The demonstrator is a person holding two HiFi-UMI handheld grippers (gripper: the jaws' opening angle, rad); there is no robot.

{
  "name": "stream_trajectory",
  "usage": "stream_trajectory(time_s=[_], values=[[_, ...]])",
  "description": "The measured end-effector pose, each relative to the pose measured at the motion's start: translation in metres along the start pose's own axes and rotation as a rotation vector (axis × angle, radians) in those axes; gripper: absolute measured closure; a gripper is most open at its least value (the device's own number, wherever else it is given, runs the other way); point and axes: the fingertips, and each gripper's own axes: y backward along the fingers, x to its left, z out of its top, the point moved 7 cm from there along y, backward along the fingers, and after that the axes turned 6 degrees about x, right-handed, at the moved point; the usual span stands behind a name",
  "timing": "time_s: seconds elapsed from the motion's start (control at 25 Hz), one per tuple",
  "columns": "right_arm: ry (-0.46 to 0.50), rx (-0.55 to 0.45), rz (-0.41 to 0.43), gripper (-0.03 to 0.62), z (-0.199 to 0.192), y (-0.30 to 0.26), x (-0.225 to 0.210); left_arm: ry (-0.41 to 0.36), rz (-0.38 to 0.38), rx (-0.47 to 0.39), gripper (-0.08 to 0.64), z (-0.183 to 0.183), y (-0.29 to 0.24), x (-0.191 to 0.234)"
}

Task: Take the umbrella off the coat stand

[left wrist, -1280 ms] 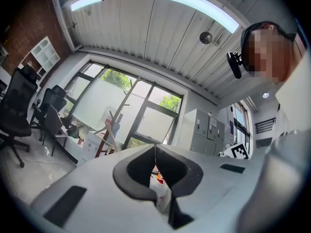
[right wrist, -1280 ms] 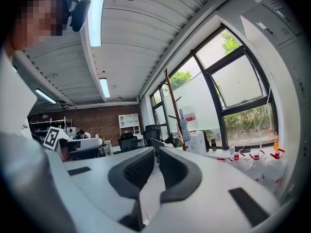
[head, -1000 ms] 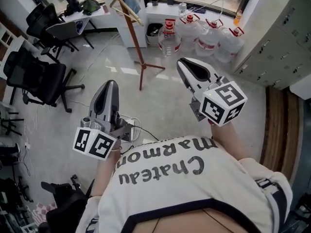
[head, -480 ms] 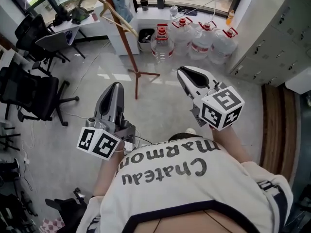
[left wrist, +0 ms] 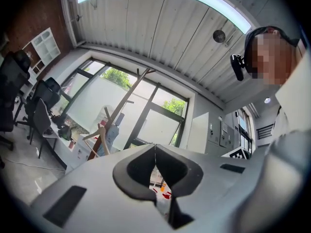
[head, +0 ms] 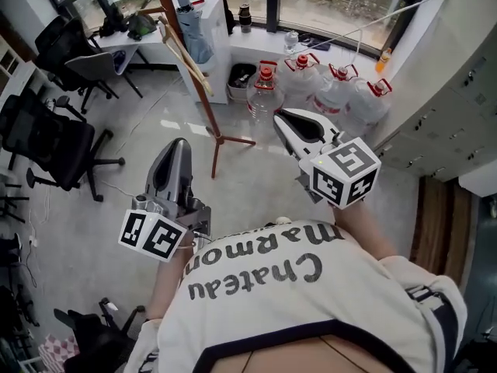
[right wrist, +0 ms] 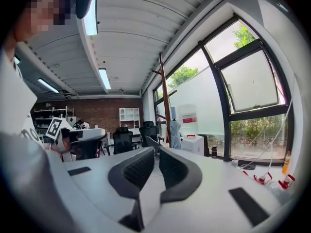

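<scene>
Floor of pale grey concrete [head: 256, 173] stretches between the person and a tall brown wooden coat stand [head: 203, 103] near the windows. The folded light blue-grey umbrella [head: 196, 37] hangs high on the stand, just beside its pole and in front of a white cabinet [head: 217, 18]. The right gripper view shows the umbrella [right wrist: 174, 126] hanging straight down against the pole.

The left hand-held gripper [head: 177, 148] is held out low in front of the person's white printed T-shirt [head: 295, 301]. It points towards the stand's feet and is well apart from them. In its own view the two jaws are pressed together at the tips, with nothing between them. The right hand-held gripper [head: 281, 116] is held further forward and higher in the head view. Its jaws stand a little apart, with nothing between them, and it is also well clear of the stand and the umbrella.

Several large clear water bottles with red caps [head: 335, 93] stand on the floor under the window, to the right of the stand. Black office chairs [head: 46, 134] fill the left side, near a white table [head: 116, 41] that carries dark clutter. Grey metal lockers [head: 458, 107] line the right wall.
</scene>
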Motion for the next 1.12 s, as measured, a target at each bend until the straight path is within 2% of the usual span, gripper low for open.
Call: stream_trajectory(time_s=[0.28,0.52,0.64,0.88,1.12], values=[[0.016,-0.008,0.059,0.543,0.014,-0.012,-0.074,-0.027,0.063,-0.033,0.535,-0.008,-0.058,-0.017],[0.030,0.005,0.107,0.543,0.014,-0.011,-0.113,-0.030,0.097,-0.048,0.535,-0.021,-0.092,-0.032],[0.008,0.035,0.123,0.543,0.004,-0.011,-0.126,-0.032,0.106,-0.031,0.535,-0.027,-0.103,-0.037],[-0.042,0.077,0.121,0.543,-0.016,-0.014,-0.141,-0.028,0.109,0.003,0.535,-0.031,-0.122,-0.035],[-0.057,0.076,0.071,0.543,-0.019,-0.021,-0.163,-0.023,0.052,0.033,0.535,-0.038,-0.153,-0.026]])
